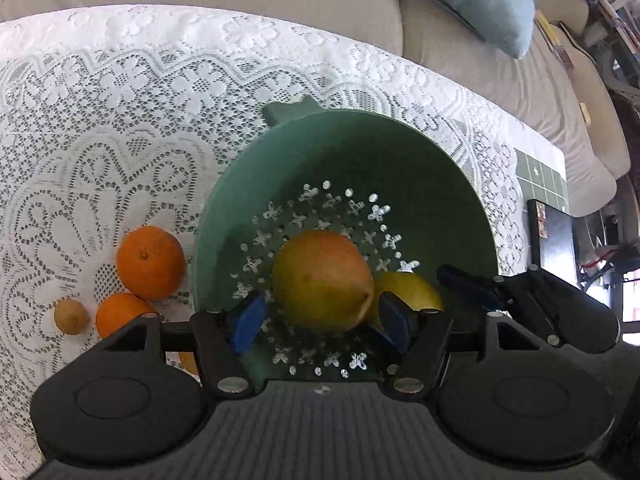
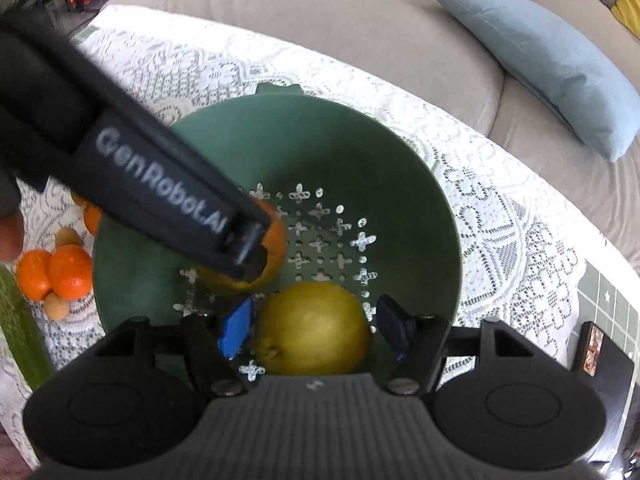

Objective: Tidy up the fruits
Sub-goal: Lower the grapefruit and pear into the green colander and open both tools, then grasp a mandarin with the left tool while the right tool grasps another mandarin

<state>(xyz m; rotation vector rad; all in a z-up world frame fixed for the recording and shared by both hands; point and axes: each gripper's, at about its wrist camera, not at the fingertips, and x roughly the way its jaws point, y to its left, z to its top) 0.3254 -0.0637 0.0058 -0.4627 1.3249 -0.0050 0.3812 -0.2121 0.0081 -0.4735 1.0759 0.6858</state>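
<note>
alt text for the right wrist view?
The right gripper, jaws open, flanks a yellow fruit inside a green colander on a lace tablecloth. The left gripper reaches in over a second fruit; oranges lie outside.

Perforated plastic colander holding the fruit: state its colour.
The perforated plastic colander is muted sage green; the right wrist view shows it best.

Each claw (image 1: 322, 316) (image 2: 316, 328) is matte black with blue pads (image 1: 250, 322), silver screws and a ribbed grey base behind; the left one's body bears white "GenRobot.AI" lettering.
</note>
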